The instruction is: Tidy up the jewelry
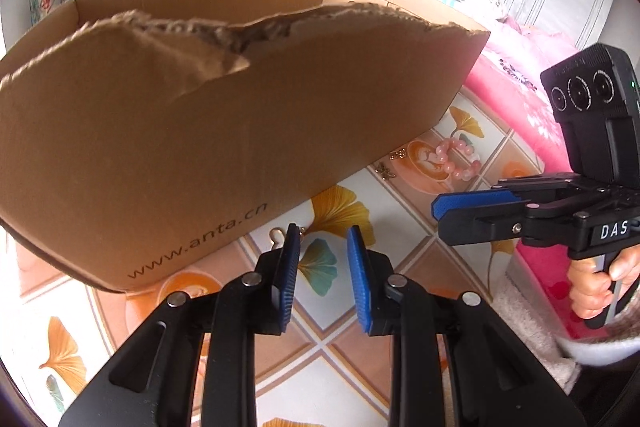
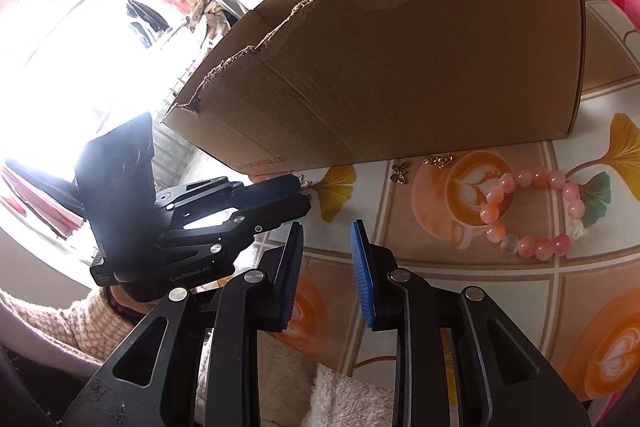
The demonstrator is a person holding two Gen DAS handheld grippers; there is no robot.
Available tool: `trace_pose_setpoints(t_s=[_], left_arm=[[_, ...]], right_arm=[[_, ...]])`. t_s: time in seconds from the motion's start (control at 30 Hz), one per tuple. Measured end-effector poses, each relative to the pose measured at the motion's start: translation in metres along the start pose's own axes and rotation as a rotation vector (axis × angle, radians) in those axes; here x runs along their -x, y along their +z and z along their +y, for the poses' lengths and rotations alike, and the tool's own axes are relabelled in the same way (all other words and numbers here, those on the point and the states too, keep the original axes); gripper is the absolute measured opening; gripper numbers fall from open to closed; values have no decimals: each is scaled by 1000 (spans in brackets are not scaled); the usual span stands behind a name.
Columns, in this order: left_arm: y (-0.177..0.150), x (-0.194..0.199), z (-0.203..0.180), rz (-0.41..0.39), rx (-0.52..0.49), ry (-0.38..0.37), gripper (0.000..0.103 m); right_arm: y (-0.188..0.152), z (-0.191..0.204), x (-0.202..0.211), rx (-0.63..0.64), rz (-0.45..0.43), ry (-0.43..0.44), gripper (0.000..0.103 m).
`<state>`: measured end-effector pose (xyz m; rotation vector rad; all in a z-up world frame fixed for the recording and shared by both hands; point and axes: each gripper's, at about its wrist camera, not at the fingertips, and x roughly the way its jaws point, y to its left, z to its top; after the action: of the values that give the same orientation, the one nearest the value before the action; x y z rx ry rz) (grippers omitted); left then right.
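A pink bead bracelet (image 2: 532, 215) lies on the patterned tablecloth to the right of my right gripper (image 2: 328, 225), which is open with nothing between its pads. A butterfly charm (image 2: 400, 173) and a small gold charm (image 2: 438, 159) rest at the foot of the torn cardboard box (image 2: 400, 67). In the left wrist view the bracelet (image 1: 460, 159) and butterfly charm (image 1: 384, 171) lie ahead to the right. My left gripper (image 1: 323, 229) is open and empty, low over the cloth. A small gold hook piece (image 1: 276, 237) lies just outside its left fingertip, against the box (image 1: 200, 131).
The tablecloth (image 1: 404, 195) shows ginkgo leaves and coffee cups. My right gripper (image 1: 440, 211) comes in from the right, held by a hand (image 1: 596, 287). Pink bedding (image 1: 520, 87) lies beyond the table's right edge. A fluffy white cloth (image 2: 344, 399) is under the right gripper.
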<state>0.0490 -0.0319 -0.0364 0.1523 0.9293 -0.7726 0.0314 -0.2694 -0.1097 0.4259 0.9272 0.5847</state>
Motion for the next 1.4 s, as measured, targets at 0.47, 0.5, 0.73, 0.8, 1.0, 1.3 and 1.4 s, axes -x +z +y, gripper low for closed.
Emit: trace_pose_setpoints(t_s=[0.47,0.5,0.73,0.8,1.0,1.3,1.4], left_arm=[[-26,17,-25,10,3,-9,24],[-27,19,-25,-1,4,9,24],[-32,31,-21,-45,59,80,24],[-32,33,-24,-49,48,103,24],[-33,23,-27,-3,-15,176,24],[-29,17,-25,23,-207,156,23],[-26,15,-24,38,-263,124,23]], right_arm=[[-5,6,4,6,-10,-6,26],[-5,7,3,8,-10,-8,26],[-4,5,2,-2,-16,-5,26],[-4,4,1,-7,-17,-1,26],[-6,3,0,-2,-12,7,26],[-5,0,-4,-9,-6,9,26],[-5,1,-7,-5,1,4,26]])
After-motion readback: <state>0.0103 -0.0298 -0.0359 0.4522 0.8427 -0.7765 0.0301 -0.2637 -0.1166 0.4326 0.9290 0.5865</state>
